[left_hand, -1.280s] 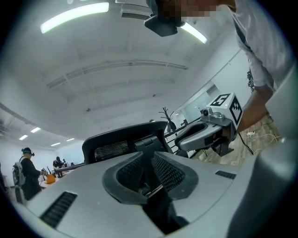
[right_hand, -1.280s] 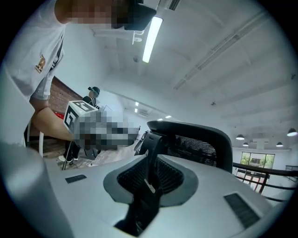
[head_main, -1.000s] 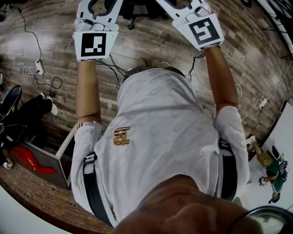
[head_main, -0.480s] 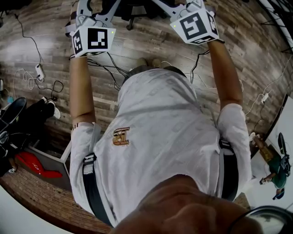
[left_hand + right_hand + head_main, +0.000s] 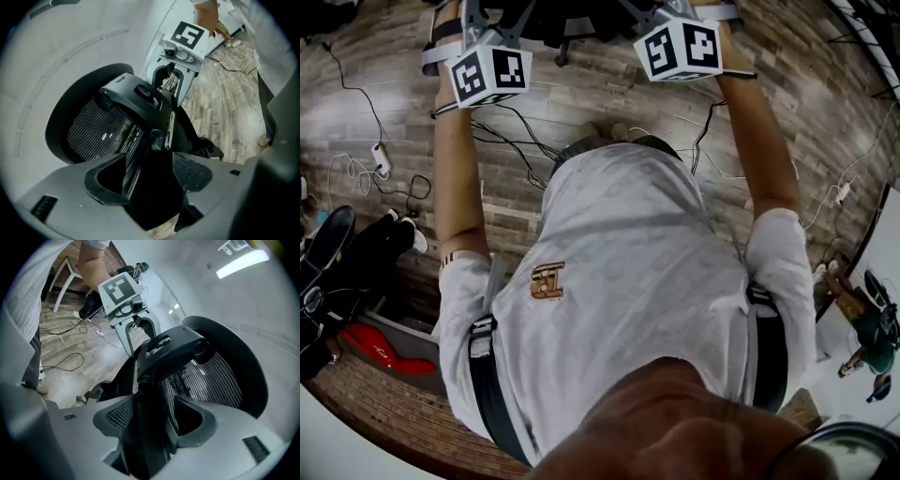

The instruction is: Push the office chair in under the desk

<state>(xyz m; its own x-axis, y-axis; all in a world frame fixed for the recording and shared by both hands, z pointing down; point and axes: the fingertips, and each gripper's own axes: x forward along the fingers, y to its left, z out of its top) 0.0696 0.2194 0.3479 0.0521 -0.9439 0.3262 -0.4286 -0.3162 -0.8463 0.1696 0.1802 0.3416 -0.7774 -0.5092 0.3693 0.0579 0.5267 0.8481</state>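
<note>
The black office chair [image 5: 581, 23] sits at the top edge of the head view, just beyond both outstretched arms. In the left gripper view its mesh back [image 5: 101, 131] fills the middle, and the dark upright of the chair's back frame [image 5: 157, 140] runs between the jaws of my left gripper [image 5: 150, 176]. My right gripper [image 5: 154, 420] straddles the same upright [image 5: 147, 380] from the other side, beside the mesh [image 5: 211, 376]. Both pairs of jaws have just been opening and stand apart around the frame, with gaps showing beside it. No desk can be made out.
Black cables [image 5: 516, 131] and a white power strip [image 5: 380, 159] lie on the wood floor near the person's feet [image 5: 605, 131]. A black bag [image 5: 337, 253] and a red object [image 5: 380, 347] sit at the left. Another white strip [image 5: 842, 192] lies at the right.
Both hands have shifted toward the chair at the top of the head view and rolled, so each marker cube now shows two faces.
</note>
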